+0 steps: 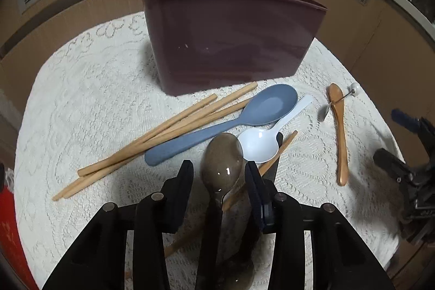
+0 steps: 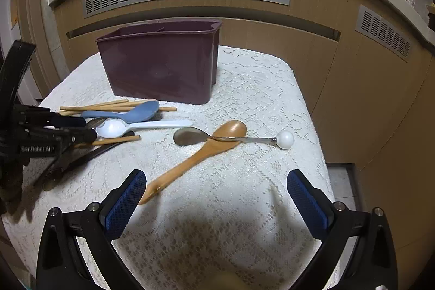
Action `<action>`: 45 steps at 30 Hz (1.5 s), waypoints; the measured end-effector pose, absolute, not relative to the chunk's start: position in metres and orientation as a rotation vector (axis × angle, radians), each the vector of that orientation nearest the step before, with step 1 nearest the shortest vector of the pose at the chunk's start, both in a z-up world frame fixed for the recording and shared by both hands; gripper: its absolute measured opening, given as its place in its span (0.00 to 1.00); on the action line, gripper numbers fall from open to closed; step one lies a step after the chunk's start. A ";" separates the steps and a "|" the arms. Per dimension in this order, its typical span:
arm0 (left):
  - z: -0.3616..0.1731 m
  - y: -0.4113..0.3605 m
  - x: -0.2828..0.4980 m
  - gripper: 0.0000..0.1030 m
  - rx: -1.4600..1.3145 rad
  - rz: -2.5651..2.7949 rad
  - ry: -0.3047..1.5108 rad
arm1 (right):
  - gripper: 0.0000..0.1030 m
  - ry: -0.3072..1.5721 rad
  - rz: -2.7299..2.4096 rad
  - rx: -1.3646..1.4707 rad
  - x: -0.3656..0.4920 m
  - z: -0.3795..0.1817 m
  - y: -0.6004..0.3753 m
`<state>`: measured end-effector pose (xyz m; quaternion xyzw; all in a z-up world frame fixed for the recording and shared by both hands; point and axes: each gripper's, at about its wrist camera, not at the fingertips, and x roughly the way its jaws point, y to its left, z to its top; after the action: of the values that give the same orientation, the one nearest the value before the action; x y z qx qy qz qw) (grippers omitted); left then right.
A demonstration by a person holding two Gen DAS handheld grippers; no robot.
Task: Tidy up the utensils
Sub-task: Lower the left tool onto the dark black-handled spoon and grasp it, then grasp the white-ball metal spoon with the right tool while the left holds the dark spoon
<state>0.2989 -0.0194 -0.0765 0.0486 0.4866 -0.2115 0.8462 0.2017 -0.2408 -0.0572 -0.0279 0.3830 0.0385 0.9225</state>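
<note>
Left gripper (image 1: 218,170) sitting partly closed astride the metal spoon (image 1: 223,162), pads not visibly pressing on it. Right gripper (image 2: 216,189) hanging wide open, holding nothing, over the lace cloth (image 2: 244,99). Wooden spoon (image 2: 195,156) lying just beyond it; maroon caddy (image 2: 160,64) standing behind the utensil pile

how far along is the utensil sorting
Nothing visibly sorted yet: no handles rise from the purple bin. The left gripper brackets the metal spoon; right gripper is open. Chopsticks, blue, white and wooden spoons remain.
</note>
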 end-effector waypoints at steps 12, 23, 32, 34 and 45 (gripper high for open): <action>-0.066 0.008 0.277 0.32 -0.068 -0.376 0.975 | 1.00 0.812 0.059 0.011 0.224 -0.054 -0.260; -0.034 0.029 0.227 0.32 -0.125 -0.235 0.797 | 0.70 0.905 -0.197 0.359 0.302 -0.068 -0.303; -0.037 0.046 0.223 0.32 -0.183 -0.217 0.813 | 0.23 0.921 -0.154 0.239 0.348 -0.052 -0.276; -0.036 0.048 0.221 0.32 -0.193 -0.214 0.809 | 0.20 0.918 -0.081 0.198 0.346 -0.042 -0.267; -0.023 0.046 0.202 0.32 -0.205 -0.235 0.779 | 0.20 0.876 0.157 0.144 0.290 0.012 -0.238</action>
<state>0.2015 0.0459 -0.0231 -0.0993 0.3783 -0.1143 0.9132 0.2898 -0.2378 0.0123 0.0694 0.4235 0.0757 0.9000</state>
